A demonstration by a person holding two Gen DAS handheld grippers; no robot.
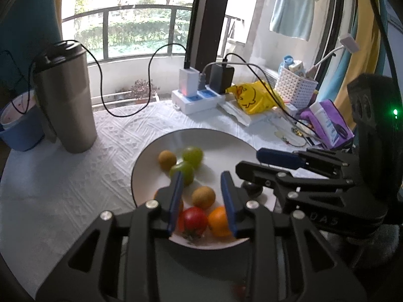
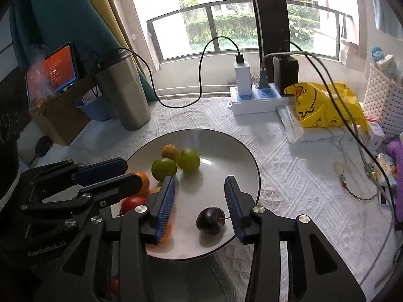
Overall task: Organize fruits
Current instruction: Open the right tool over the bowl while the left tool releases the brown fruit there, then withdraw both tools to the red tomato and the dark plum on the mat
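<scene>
A white plate [image 1: 226, 148] [image 2: 226, 151] holds several small fruits. In the left wrist view two green fruits [image 1: 192, 156], two brown ones [image 1: 203, 197], a red tomato [image 1: 194, 219] and an orange fruit [image 1: 218, 221] lie on it. My left gripper [image 1: 202, 188] is open over the brown fruit, tomato and orange fruit, holding nothing. In the right wrist view a dark cherry [image 2: 210, 220] lies on the plate's near part between the fingers of my open right gripper [image 2: 200, 191]. The left gripper [image 2: 118, 173] shows at the plate's left edge there.
A steel tumbler [image 1: 65, 100] and blue cup [image 1: 17, 123] stand at the left. A power strip [image 2: 254, 98] with chargers and cables, a yellow bag [image 2: 325, 105] and a white basket [image 2: 385, 100] sit at the back and right. White patterned cloth [image 1: 75, 176] covers the table.
</scene>
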